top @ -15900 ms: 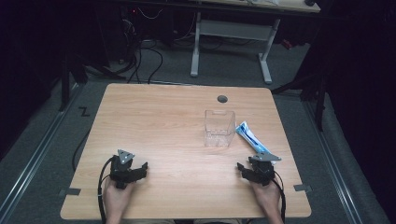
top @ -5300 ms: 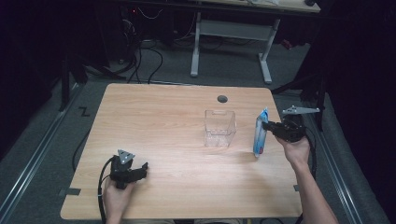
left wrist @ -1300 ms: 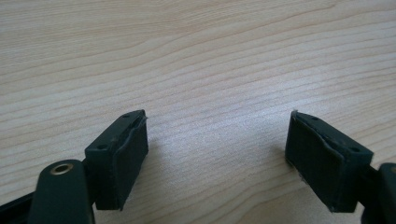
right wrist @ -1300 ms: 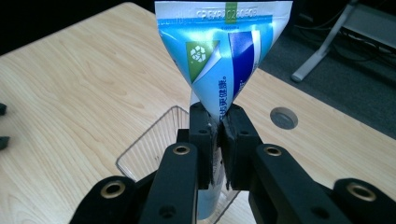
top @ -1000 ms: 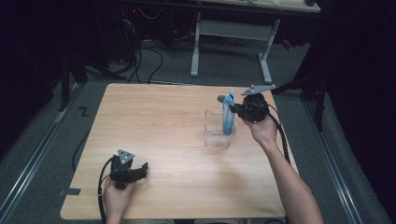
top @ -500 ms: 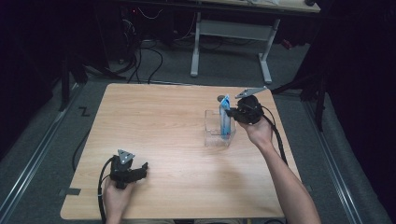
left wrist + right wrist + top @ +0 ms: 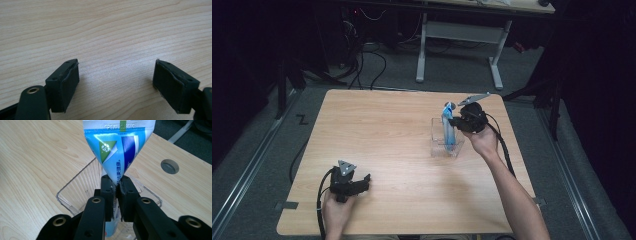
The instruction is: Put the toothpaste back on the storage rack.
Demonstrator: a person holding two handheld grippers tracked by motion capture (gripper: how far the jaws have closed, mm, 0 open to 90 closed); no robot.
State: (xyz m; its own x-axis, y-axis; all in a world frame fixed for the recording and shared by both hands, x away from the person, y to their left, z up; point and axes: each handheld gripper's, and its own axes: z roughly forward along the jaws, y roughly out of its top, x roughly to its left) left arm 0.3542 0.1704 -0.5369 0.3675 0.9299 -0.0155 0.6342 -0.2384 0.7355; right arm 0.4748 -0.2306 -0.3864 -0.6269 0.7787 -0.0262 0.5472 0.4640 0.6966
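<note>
While your right tongs stay clenched on the blue and white plastic toothpaste tube, you hold it upright with its lower end already inside the clear square plastic container. I judge the placing is nearly done: the tube must go down a little more, then you release it and pull the tongs away from the container. Your left tongs are released and hold nothing; they rest low over the light wooden surface, well apart from the container, toward your side. I count one tube, one container and two tongs. One round grey hole sits in the surface just behind the container.
</note>
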